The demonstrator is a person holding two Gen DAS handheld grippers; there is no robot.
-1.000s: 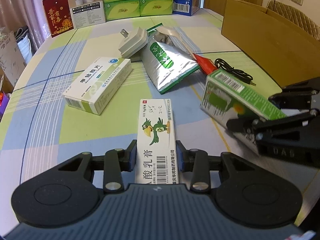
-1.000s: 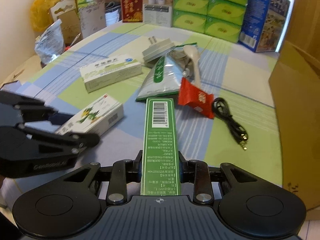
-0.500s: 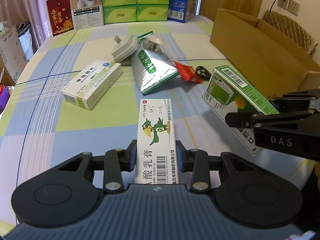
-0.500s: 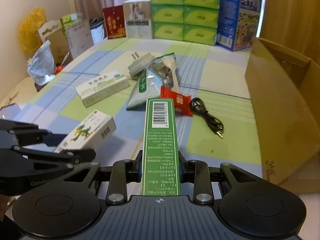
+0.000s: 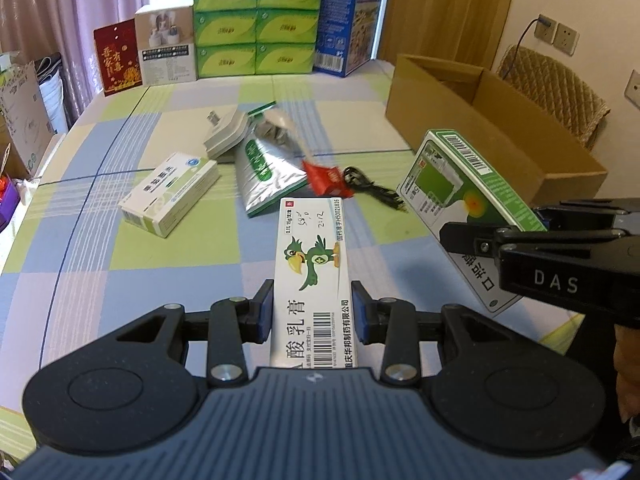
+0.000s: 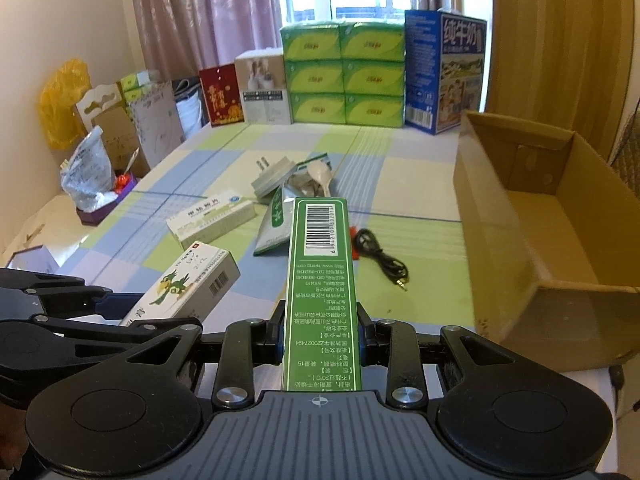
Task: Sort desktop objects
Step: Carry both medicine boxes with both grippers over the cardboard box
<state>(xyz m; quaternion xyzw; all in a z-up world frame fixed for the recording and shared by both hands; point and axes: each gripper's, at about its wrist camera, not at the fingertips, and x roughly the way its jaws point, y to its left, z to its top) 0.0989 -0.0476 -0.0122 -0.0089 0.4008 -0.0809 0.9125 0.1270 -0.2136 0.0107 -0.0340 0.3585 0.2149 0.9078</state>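
Left gripper [image 5: 312, 312] clamped on white carton with green parrot print [image 5: 310, 280], held above the checked tablecloth [image 5: 120, 248]. Right gripper [image 6: 320, 336] clamped on green-and-white box with barcode [image 6: 320, 280], also airborne, beside the open cardboard box [image 6: 560, 240]. Versus 1 s ago: both lifted higher, table items look farther away. Readable: "H50021816" on parrot carton; "DAS" on right gripper body.

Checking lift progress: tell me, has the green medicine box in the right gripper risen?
Yes. The green medicine box rose: its tip previously overlapped the silver pouch.
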